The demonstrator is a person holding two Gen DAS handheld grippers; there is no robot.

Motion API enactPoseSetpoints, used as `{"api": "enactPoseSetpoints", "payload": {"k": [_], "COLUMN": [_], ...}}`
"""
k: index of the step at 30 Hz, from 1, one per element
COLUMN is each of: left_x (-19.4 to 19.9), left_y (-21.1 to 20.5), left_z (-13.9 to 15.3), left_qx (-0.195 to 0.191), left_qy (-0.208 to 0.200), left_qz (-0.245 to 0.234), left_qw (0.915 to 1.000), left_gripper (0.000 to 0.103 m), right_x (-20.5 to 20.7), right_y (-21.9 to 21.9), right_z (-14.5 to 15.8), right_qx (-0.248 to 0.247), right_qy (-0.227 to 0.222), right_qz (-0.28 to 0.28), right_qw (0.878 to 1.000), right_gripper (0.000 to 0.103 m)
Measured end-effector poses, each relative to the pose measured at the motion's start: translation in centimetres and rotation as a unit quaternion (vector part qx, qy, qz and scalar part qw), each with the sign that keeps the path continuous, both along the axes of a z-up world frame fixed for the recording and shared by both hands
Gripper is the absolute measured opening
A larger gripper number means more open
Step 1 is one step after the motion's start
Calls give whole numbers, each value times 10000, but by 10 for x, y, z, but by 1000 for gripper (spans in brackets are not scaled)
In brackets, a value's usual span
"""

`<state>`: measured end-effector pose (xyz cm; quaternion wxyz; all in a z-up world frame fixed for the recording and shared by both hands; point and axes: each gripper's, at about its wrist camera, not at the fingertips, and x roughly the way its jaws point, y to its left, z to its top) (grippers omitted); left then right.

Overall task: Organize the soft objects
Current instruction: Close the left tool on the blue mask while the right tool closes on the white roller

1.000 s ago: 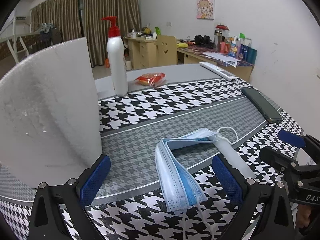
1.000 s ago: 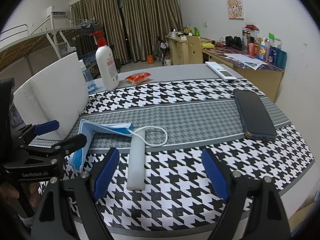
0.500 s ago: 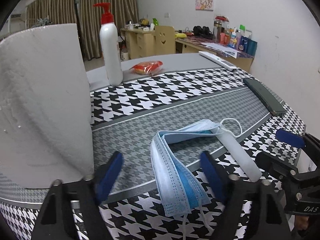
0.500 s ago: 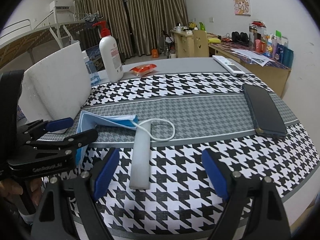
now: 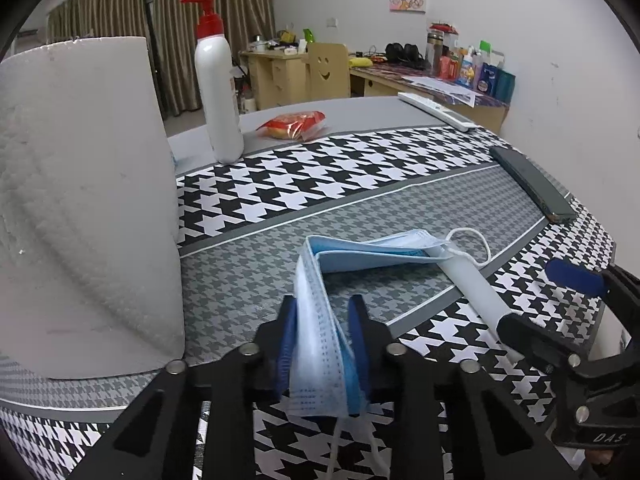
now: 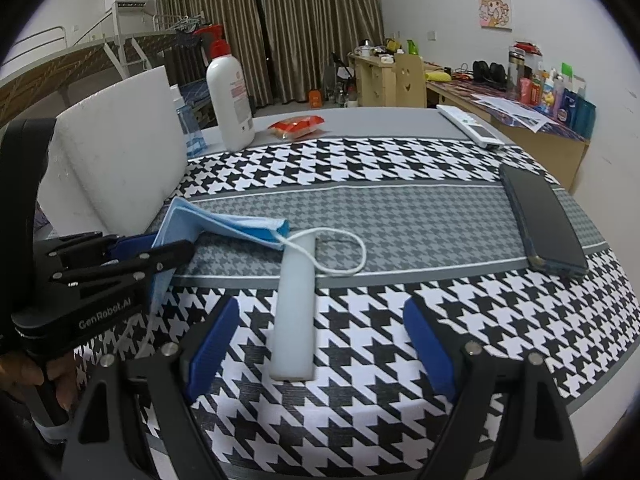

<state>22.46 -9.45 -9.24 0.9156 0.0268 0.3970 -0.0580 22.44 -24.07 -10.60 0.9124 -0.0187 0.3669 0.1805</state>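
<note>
A stack of blue face masks (image 5: 320, 344) lies folded on the houndstooth tablecloth (image 5: 360, 168). Its near end stands between the blue pads of my left gripper (image 5: 322, 320), whose jaws are closing and pinch it. The masks' far end (image 6: 224, 224) rests on the grey stripe, an ear loop draped over a white foam bar (image 6: 294, 312). My right gripper (image 6: 320, 312) is open, its fingers wide on either side of the bar's near end and not touching it. The left gripper (image 6: 140, 246) shows at the left of the right wrist view, and the right gripper (image 5: 544, 302) at the right of the left wrist view.
A big white foam block (image 5: 80, 200) stands upright at the left. Behind it are a pump bottle (image 5: 218, 80) and a red snack packet (image 5: 294, 124). A dark phone (image 6: 544, 220) and a white remote (image 6: 468, 126) lie at the right, near the table's edge.
My left gripper's jaws have come together from wide open onto the near end of the masks, which now stands up between the pads. The right gripper is unchanged.
</note>
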Motion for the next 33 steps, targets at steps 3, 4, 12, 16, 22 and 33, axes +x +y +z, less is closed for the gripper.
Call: {"api": "enactPoseSetpoints", "payload": {"k": [3, 4, 12, 16, 22, 33], "left_x": [0, 0, -2, -3, -6, -10], "left_y": [2, 2, 3, 3, 2, 5], "left_z": [0, 0, 3, 5, 7, 19], "left_qx": [-42, -52, -107, -128, -154, -228], "left_qy": [8, 1, -63, -117, -170, -397], "left_qz": [6, 3, -38, -60, -90, -110], "left_qw": [10000, 10000, 9999, 9998, 9997, 9989], "left_gripper": [16, 16, 12, 12, 11, 11], "right_x": [1, 0, 2, 1, -1, -7], "right_y": [2, 2, 10, 16, 18, 11], "right_z": [-1, -2, -5, -11, -10, 4], "right_qx": [-37, -39, -190, -312, -339, -66], "right_qy": [24, 20, 166, 245, 291, 224], "right_qz": [10, 15, 71, 96, 204, 304], "right_qw": [10000, 10000, 9997, 9992, 9988, 9993], "right_gripper": [87, 87, 66, 54, 24, 17]}}
